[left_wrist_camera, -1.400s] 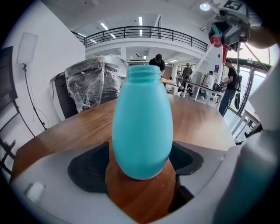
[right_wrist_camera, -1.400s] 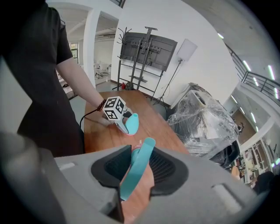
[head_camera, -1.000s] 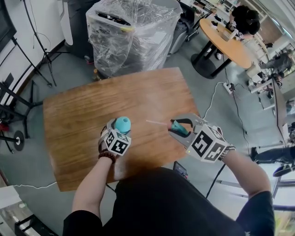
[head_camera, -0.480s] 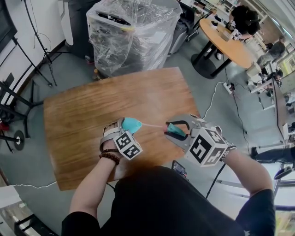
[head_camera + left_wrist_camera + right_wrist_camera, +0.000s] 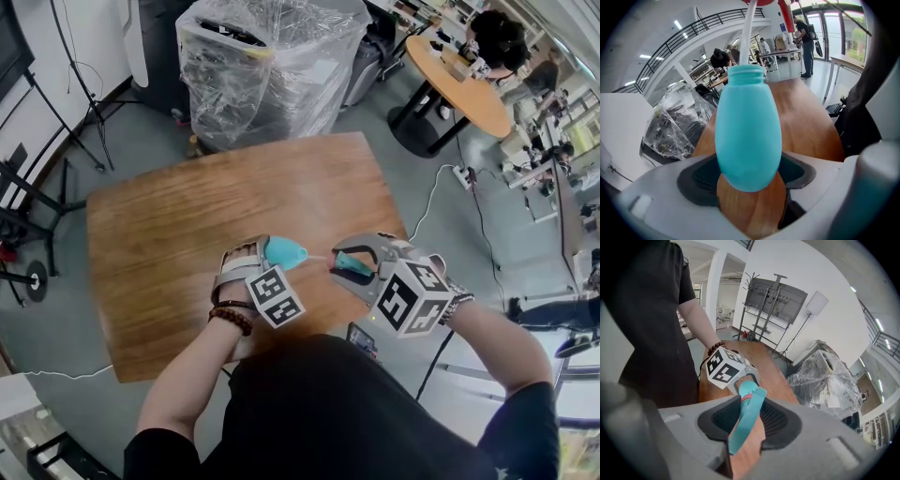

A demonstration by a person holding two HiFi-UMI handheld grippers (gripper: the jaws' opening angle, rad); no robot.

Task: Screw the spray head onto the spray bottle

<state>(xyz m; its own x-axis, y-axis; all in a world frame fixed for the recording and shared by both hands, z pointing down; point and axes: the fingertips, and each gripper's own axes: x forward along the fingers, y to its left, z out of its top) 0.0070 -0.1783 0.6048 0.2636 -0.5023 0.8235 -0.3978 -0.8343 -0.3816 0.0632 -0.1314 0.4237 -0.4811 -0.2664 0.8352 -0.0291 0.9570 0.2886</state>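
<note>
Spray bottle (image 5: 284, 251), head view: we see it teal and tipped sideways over the wooden table (image 5: 169, 216), neck aimed at the spray head (image 5: 357, 267), with a thin tube (image 5: 319, 255) running between them.
Left gripper (image 5: 264, 257), head view: it carries the bottle, and the right gripper (image 5: 345, 255) carries the head close beside it.
Left gripper view: we find the jaws wide apart, pads pressed on the bottle's rounded lower end, and the white tube reaching its open neck.
Right gripper view: we find the jaws partly closed, pads clamping the head's long teal part, with the bottle just beyond.
</note>
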